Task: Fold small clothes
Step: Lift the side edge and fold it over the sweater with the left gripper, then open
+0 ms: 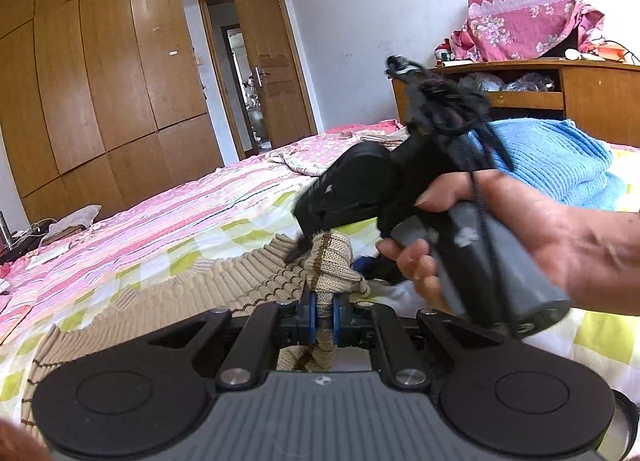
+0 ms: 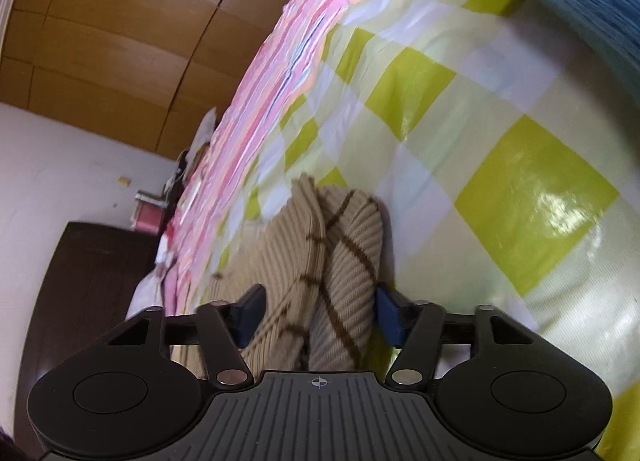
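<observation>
On the bed [image 1: 208,197], atop the green-checked cover, my left claw [image 1: 320,311] is clamped on a bunched fold of the beige sweater [image 1: 248,277], so I can lift that edge. To its right my right claw [image 2: 314,315] stands partly apart, pads straddling a doubled-up hump of the same sweater, not clearly pressing; looks set to pinch it for the fold. Sweater: ribbed knit, thin brown stripes, mostly flat at left, rumpled where gripped. Blue knit [image 1: 560,165] lies beyond.

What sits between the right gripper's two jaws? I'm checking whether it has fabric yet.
A bunched fold of the beige striped sweater lies between the right gripper's jaws, seen in the right wrist view; whether both pads press it is unclear.
</observation>
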Demonstrator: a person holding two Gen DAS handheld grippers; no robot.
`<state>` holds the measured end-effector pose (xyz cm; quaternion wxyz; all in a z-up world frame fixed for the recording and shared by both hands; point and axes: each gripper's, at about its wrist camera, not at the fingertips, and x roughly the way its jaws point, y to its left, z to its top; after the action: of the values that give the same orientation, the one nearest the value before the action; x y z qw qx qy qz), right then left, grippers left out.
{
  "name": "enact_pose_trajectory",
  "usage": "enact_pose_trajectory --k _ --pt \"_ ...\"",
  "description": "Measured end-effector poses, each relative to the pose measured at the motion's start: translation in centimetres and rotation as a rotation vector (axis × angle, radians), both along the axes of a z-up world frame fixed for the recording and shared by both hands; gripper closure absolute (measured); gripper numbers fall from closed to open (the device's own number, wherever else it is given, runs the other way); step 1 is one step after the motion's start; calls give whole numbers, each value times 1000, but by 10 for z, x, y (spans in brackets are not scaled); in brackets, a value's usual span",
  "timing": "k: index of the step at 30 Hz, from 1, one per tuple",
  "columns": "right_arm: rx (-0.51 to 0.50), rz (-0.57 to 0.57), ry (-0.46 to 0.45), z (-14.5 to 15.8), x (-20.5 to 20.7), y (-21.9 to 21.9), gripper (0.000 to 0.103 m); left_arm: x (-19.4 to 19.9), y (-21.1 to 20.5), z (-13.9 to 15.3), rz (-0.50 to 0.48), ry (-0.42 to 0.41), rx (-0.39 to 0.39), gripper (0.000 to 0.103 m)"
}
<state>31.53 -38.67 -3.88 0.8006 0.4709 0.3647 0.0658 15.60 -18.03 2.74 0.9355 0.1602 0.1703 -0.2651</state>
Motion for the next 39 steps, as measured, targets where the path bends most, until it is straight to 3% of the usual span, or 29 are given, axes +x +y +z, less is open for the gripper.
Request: enact_pose_trajectory --k 1,4,12,19,23,32,36,39 --pt "-12 -5 10 0 2 1 78 0 1 0 -1 0 -6 88" --pt "-44 -21 17 5 2 6 85 1 5 4 4 2 -35 88" --pt "-167 -23 -95 59 4 41 87 3 57 24 80 17 -181 88" --pt "-241 85 -193 102 26 124 88 6 140 37 216 50 -307 88" --pt "-289 161 -217 114 40 182 88 11 185 33 297 74 -339 89" --pt "-503 335 -188 94 56 312 88 25 250 7 424 156 -377 90" --pt "-567 361 -173 83 59 345 88 32 276 -4 466 196 -410 90" --pt "-617 371 -160 75 63 359 88 35 293 -17 485 277 -461 90"
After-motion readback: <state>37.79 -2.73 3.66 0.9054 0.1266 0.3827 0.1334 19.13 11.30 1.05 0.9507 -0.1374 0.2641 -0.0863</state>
